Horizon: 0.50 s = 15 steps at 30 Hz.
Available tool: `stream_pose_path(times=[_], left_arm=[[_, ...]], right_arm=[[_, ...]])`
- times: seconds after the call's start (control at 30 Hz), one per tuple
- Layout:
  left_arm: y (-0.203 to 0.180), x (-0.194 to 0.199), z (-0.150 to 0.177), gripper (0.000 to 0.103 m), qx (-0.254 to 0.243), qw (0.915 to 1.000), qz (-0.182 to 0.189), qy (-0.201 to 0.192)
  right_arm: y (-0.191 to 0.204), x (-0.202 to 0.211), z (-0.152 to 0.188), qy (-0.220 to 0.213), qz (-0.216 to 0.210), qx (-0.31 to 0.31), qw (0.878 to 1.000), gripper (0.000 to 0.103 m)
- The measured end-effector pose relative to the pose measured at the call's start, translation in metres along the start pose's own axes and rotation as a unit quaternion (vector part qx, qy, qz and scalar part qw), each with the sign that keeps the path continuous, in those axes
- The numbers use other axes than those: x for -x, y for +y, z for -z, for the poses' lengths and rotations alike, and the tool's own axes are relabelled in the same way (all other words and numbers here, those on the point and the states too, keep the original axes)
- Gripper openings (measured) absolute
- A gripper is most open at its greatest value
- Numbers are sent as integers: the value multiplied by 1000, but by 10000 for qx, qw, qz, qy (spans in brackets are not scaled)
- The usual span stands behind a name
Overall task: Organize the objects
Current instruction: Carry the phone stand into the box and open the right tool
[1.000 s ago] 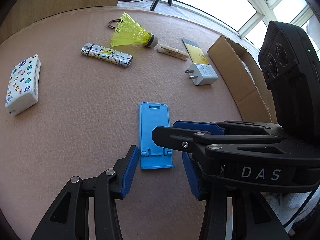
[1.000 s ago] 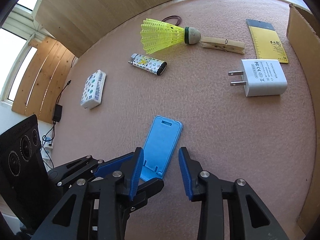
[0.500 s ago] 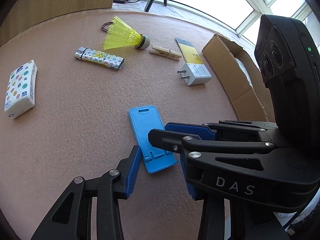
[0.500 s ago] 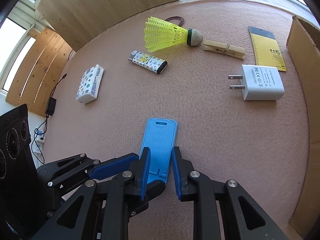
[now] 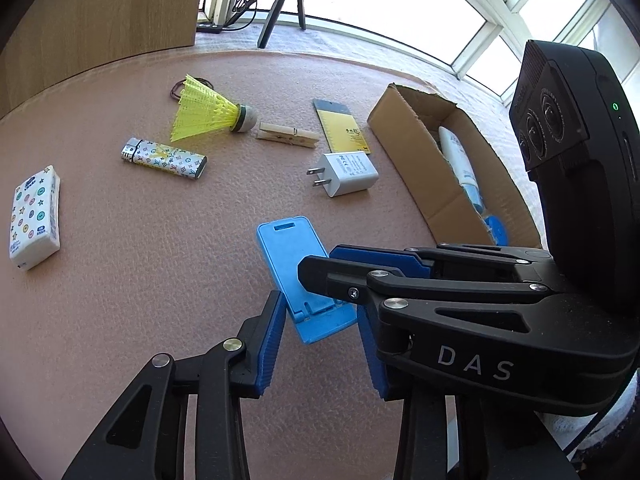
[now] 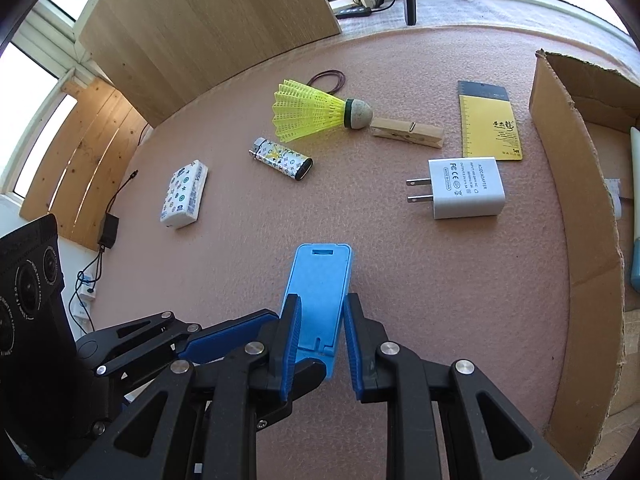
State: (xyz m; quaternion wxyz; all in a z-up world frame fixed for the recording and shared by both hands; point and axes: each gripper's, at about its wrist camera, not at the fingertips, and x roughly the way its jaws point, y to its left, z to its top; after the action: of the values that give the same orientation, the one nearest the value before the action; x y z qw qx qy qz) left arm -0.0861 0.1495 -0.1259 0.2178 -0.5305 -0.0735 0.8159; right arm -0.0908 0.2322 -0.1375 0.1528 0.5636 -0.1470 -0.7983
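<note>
A blue phone stand (image 6: 318,284) is held by its near end in my right gripper (image 6: 318,340), which is shut on it; its far end points out over the pink mat. In the left wrist view the stand (image 5: 292,256) tilts up off the mat, with the right gripper's fingers (image 5: 360,268) crossing in from the right. My left gripper (image 5: 320,344) is open and empty, its jaws on either side of the stand's near end without touching it.
On the mat lie a white charger (image 6: 464,188), yellow card (image 6: 490,124), clothespin (image 6: 408,132), yellow shuttlecock (image 6: 316,110), patterned lighter (image 6: 282,158), tissue pack (image 6: 184,194) and hair band (image 6: 328,80). An open cardboard box (image 6: 576,208) stands at right, holding a white tube (image 5: 458,156).
My right gripper closed on the blue stand and lifted its near end off the mat. Both views pulled back and up, and the box's inside came into view.
</note>
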Motion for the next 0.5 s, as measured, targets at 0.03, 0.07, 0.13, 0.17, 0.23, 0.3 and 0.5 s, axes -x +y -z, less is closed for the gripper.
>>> stream_pose_path(times=[0.03,0.07,0.13,0.17,0.23,0.3,0.5], left_arm=[[-4,2,-2,40,-36,10000,13,-22],[-8,4,-3,40,-75,10000,29,-48],[-17,6,-10,40,-162,9998,66,-99],[-22,8,-12,40,-215,9997,88,-123],[-34,9,-18,40,-327,9992,130,-164],[-47,8,-26,40,-448,9986,187,-194],[-93,-2,-43,40,-799,9958,396,-219]], right_arm=[[-1,3,0,-37,0,-13,10000,20],[-3,8,-1,-78,1,-24,10000,20],[-6,17,-2,-162,19,-32,9999,20],[-8,23,-3,-216,37,-39,9998,20],[-14,35,-4,-324,90,-43,9994,20],[-20,47,-5,-436,148,-77,9989,20],[-51,83,-5,-739,315,-298,9963,20]])
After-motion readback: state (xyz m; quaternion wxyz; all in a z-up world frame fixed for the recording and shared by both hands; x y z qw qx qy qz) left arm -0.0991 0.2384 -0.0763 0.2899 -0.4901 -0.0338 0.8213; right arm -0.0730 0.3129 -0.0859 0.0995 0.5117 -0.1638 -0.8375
